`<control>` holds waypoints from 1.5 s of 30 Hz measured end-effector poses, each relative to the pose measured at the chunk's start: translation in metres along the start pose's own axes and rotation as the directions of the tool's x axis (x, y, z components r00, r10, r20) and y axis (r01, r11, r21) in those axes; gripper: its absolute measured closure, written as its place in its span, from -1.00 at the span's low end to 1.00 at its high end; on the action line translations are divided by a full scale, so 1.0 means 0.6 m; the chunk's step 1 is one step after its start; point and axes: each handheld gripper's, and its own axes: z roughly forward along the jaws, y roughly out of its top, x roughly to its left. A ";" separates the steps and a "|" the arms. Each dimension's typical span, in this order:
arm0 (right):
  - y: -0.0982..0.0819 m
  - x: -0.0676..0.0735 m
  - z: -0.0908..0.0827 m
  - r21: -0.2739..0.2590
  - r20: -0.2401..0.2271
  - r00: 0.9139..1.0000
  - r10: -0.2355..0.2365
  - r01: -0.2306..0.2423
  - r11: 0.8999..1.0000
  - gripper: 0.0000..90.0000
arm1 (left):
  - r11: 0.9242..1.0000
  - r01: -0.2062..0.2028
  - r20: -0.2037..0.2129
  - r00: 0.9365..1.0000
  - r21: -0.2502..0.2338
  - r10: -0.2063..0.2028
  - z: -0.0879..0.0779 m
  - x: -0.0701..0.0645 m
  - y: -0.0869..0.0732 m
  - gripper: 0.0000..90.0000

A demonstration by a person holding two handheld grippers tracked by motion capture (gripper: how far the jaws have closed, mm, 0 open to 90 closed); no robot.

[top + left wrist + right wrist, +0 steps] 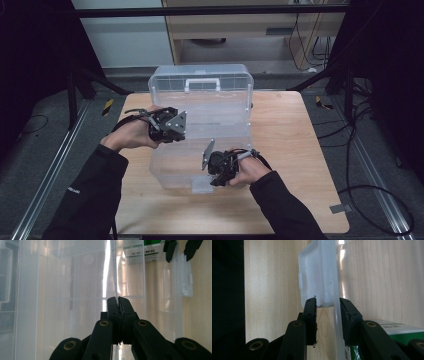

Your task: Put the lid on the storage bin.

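This is looking like a lab or recording room set up for filming handwork. A small wooden surface [300, 150] is standing alone on grey carpet [45, 150], with dark metal frame bars [210, 10] running overhead and black stand legs [95, 80] bracing at both sides. Aluminium rails [380, 185] are lying along the floor, loose cables [370, 200] are trailing beside them, and a pale cabinet [240, 30] is standing behind.

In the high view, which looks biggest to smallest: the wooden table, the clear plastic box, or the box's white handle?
1. Wooden table
2. Clear plastic box
3. White handle

The handle sits farthest from the camera, yet the gaps are too big for that to matter.
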 end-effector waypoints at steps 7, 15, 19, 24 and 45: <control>-0.001 0.003 -0.001 -0.008 0.014 1.000 -0.007 0.007 1.000 0.53 | 1.000 0.003 0.010 1.000 0.000 -0.003 0.000 -0.006 -0.002 0.97; -0.003 0.006 -0.001 -0.013 0.028 1.000 -0.008 0.008 1.000 0.52 | 1.000 0.011 0.026 1.000 -0.006 -0.011 0.002 -0.011 -0.004 0.96; -0.003 0.008 -0.001 -0.019 0.034 0.999 -0.008 0.008 1.000 0.52 | 1.000 0.011 0.030 0.999 -0.006 -0.010 0.003 -0.015 -0.005 0.96; -0.004 0.009 -0.001 -0.017 0.045 0.999 -0.010 0.010 1.000 0.51 | 0.999 0.036 0.042 0.999 -0.013 -0.035 0.004 -0.019 -0.006 0.96; -0.031 0.026 -0.037 -0.203 0.096 0.994 0.048 -0.028 0.979 0.43 | 0.998 0.055 0.064 0.997 -0.034 -0.053 0.007 -0.025 -0.013 0.96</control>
